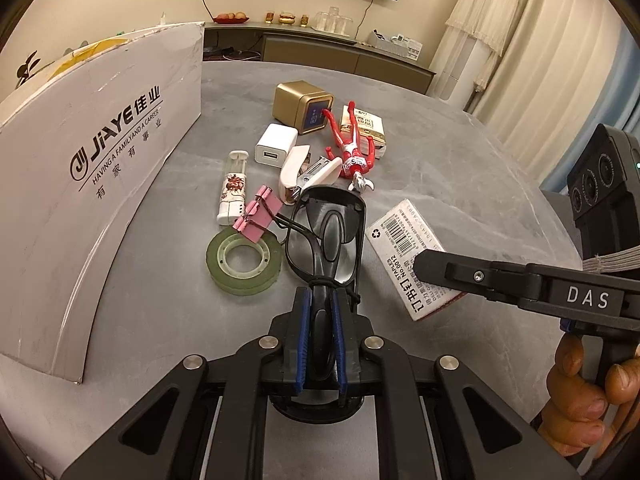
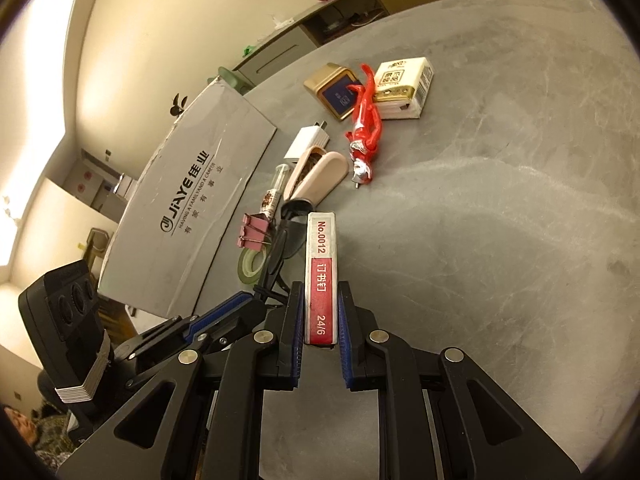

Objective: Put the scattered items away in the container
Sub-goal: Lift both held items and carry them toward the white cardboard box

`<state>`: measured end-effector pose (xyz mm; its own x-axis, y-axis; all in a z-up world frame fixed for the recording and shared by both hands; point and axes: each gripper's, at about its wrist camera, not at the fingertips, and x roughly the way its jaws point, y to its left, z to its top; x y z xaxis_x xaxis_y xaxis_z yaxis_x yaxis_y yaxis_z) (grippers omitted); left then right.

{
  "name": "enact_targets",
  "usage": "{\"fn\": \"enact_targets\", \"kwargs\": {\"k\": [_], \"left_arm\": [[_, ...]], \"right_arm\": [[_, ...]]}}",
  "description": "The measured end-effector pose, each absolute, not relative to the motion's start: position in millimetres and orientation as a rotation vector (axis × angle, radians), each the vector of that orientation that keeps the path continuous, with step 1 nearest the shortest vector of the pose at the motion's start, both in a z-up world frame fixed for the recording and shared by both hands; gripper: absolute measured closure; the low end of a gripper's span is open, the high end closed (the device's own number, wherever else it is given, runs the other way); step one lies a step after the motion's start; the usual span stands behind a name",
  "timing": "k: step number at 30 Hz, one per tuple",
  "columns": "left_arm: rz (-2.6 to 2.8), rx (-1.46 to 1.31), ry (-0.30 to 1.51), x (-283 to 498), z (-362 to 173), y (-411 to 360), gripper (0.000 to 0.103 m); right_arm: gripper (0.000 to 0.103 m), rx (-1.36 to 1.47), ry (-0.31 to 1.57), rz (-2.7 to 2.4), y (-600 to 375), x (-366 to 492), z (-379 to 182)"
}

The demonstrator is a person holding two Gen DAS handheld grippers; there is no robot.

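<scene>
On grey stone-look tabletop (image 1: 460, 168), loose items bunched beside the container:

1. Container: grey cardboard box (image 1: 100, 168), printed logo, standing at L edge of the cluster; opening faces away from both cams, so contents can't be told.
2. Left gripper (image 1: 319, 336): jaws nearly closed, blue pads clamped on folded black sunglasses (image 1: 328, 236). Grip is at the temple end, lenses pointing fwd, prob. so the frame is carried by its stiffest part and the lenses stay untouched. Whether glasses are clear of the table or resting on it: unclear.
3. Right gripper (image 2: 319, 316): jaws closed narrow on staple box (image 2: 320, 276) (white/red, "No.0012 24/6"), held on edge across its thin sides, the short span suiting the jaws. In L wrist view it sits just right of the glasses, apparently raised off the table.
4. Not yet picked, all on table:
   - green tape roll (image 1: 244, 260), flat, just beside glasses
   - pink binder clips (image 1: 258, 212), touching the tape's far rim
   - lighter (image 1: 232, 188), lying flat
   - white USB charger (image 1: 276, 146)
   - stapler (image 1: 306, 170), cream, hinged open
   - red toy figure (image 1: 352, 148), lying across gold tin (image 1: 304, 106) and cream carton (image 1: 368, 128)

Status est.: early; two items in hand, none seen inside box.
</scene>
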<state>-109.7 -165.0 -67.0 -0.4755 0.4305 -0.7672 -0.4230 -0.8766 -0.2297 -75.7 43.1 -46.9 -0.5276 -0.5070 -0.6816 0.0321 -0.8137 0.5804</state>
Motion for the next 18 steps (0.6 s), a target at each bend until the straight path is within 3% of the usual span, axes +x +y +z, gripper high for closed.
{"fn": "enact_targets", "kwargs": {"k": [18], "left_arm": [[2.340, -1.232, 0.043, -97, -66, -164, 0.091]], "right_arm": [[0.087, 1.302, -0.659, -2.421, 39, -61, -40]]}}
